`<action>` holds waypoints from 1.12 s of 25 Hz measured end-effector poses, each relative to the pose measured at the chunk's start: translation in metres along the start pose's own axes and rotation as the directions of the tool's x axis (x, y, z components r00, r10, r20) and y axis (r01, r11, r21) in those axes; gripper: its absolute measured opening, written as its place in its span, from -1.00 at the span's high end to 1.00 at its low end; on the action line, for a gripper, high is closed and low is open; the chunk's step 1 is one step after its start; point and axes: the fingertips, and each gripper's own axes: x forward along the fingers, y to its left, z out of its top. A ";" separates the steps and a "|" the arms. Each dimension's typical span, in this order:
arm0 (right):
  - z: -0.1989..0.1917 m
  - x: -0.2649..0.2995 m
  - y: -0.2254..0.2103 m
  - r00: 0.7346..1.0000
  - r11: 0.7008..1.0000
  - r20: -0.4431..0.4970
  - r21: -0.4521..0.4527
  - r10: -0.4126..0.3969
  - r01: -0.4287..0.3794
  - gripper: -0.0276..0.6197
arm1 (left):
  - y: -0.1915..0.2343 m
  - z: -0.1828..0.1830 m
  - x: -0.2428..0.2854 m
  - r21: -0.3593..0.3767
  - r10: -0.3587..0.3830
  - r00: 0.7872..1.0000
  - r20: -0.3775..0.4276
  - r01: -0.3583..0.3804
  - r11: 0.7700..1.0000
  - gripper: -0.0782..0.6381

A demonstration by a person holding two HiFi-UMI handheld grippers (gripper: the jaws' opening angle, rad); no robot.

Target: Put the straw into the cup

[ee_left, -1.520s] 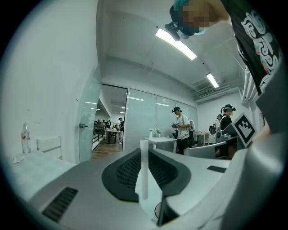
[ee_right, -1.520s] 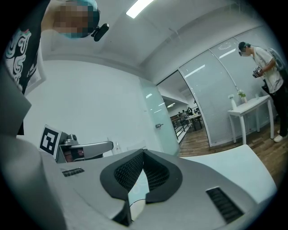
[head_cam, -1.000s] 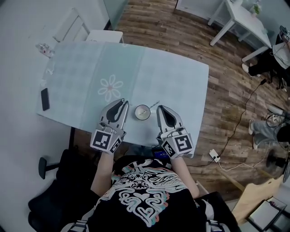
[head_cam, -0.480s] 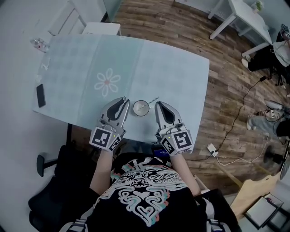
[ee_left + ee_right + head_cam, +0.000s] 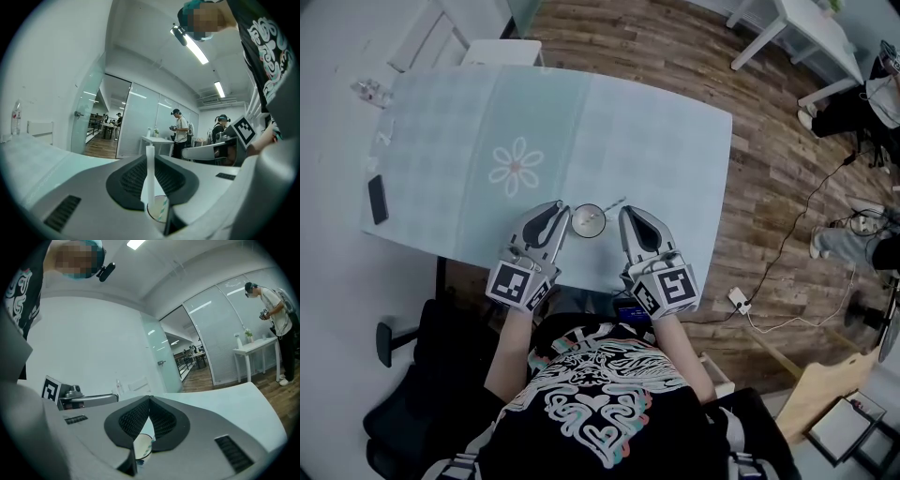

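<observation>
A small round cup point(image 5: 589, 219) stands near the front edge of the pale green table point(image 5: 656, 141). My left gripper point(image 5: 562, 209) rests just left of it and my right gripper point(image 5: 625, 215) just right of it. In the left gripper view the jaws point(image 5: 150, 157) are closed on a thin white straw point(image 5: 150, 174). The straw stands upright and its lower end reaches the cup point(image 5: 157, 209), where a striped piece shows inside. In the right gripper view the jaws point(image 5: 150, 398) meet with nothing between them, and the cup point(image 5: 140, 446) shows through the gap below. A thin pale sliver point(image 5: 616, 202) lies by the cup's far right rim.
A flower print point(image 5: 516, 167) marks the cloth beyond the left gripper. A dark phone point(image 5: 377, 199) and a small bottle point(image 5: 367, 91) lie at the far left. A white side table point(image 5: 787, 37) and floor cables point(image 5: 787, 234) are to the right. A black chair point(image 5: 412, 375) is at my left.
Only the head view has shifted, sliding the table slightly up and left in the picture. Both grippers and the cup keep their places relative to each other.
</observation>
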 end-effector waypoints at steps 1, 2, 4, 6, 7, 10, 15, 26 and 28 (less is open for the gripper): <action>-0.001 0.000 0.000 1.000 1.000 -0.003 0.002 -0.001 0.001 0.86 | 0.001 -0.001 0.000 -0.001 0.001 1.000 -0.004 -0.001 1.000 0.58; -0.002 0.001 0.000 1.000 1.000 -0.005 0.004 -0.002 0.002 0.86 | 0.002 -0.003 0.000 -0.003 0.002 1.000 -0.007 -0.002 1.000 0.58; -0.005 0.002 -0.001 1.000 1.000 -0.009 0.008 -0.002 0.002 0.86 | 0.003 -0.005 0.000 -0.005 0.004 1.000 -0.011 -0.004 1.000 0.58; -0.007 0.002 -0.001 1.000 1.000 -0.012 0.010 0.000 0.000 0.86 | 0.004 -0.007 0.000 -0.007 0.007 1.000 -0.012 -0.007 1.000 0.58; -0.007 0.003 -0.001 1.000 1.000 -0.013 0.010 0.002 -0.002 0.86 | 0.005 -0.007 0.000 -0.008 0.009 1.000 -0.012 -0.009 1.000 0.58; -0.008 0.004 0.000 1.000 1.000 -0.017 0.010 0.002 -0.002 0.86 | 0.008 -0.009 -0.001 -0.010 0.015 1.000 -0.010 -0.015 1.000 0.58; -0.013 0.004 0.000 1.000 1.000 -0.027 0.012 -0.005 0.005 0.86 | 0.010 -0.008 -0.003 -0.032 0.008 1.000 0.001 -0.008 0.999 0.58; -0.013 0.005 -0.001 1.000 1.000 -0.028 0.013 -0.011 0.011 0.86 | 0.008 -0.007 -0.003 -0.055 -0.010 1.000 0.021 0.011 0.998 0.58; -0.014 0.005 -0.002 0.999 1.000 -0.030 0.013 -0.015 0.015 0.86 | 0.009 -0.007 -0.002 -0.065 -0.010 1.000 0.027 0.012 0.998 0.58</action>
